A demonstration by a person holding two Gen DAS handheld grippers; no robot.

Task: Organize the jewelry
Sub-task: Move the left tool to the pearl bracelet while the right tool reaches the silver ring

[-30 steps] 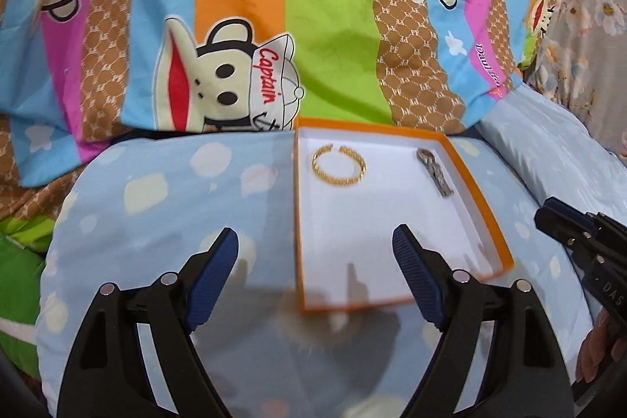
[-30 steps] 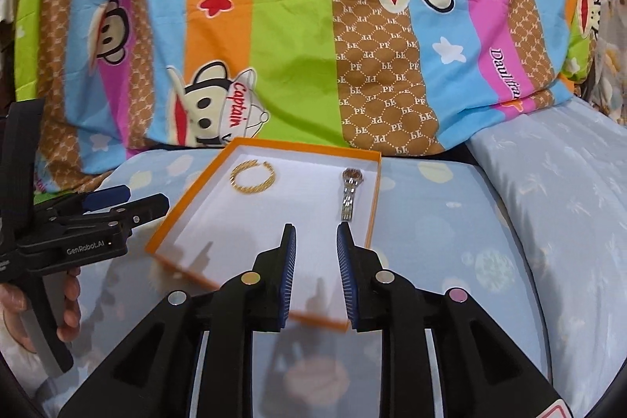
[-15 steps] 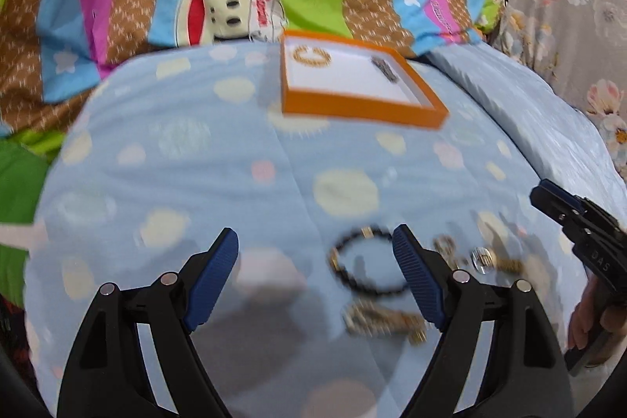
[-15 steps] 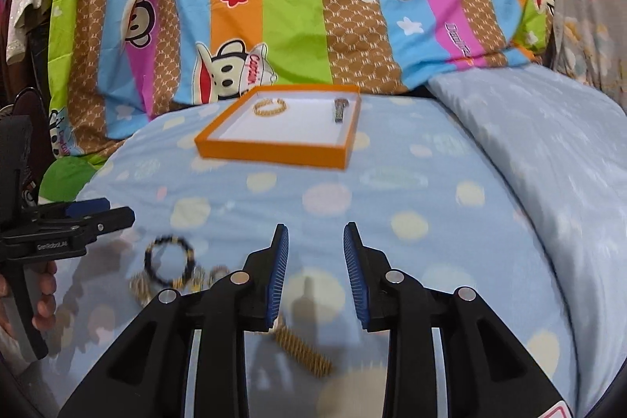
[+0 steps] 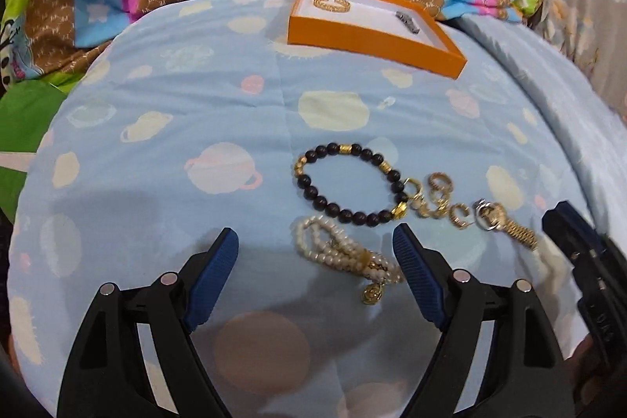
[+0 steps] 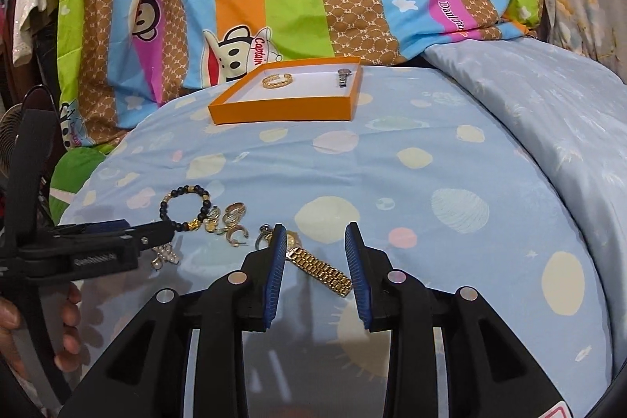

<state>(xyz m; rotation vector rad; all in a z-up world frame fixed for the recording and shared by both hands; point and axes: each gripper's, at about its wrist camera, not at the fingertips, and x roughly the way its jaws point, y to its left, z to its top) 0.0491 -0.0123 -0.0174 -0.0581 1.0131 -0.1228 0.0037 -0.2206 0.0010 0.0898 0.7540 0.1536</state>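
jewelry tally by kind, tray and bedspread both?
Bracelets: 3: gold bangle, black bead bracelet, pearl bracelet
Watches: 2: silver watch, gold watch
Small gold hoops or rings: tangled cluster, count unclear
Total: 5 plus the cluster

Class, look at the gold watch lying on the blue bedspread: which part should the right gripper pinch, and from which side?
Pinch the gold watch by its ribbed band, coming from above with fingers across the band's width. It lies flat and straight, slim enough for the right gripper, whose open jaws already frame it.
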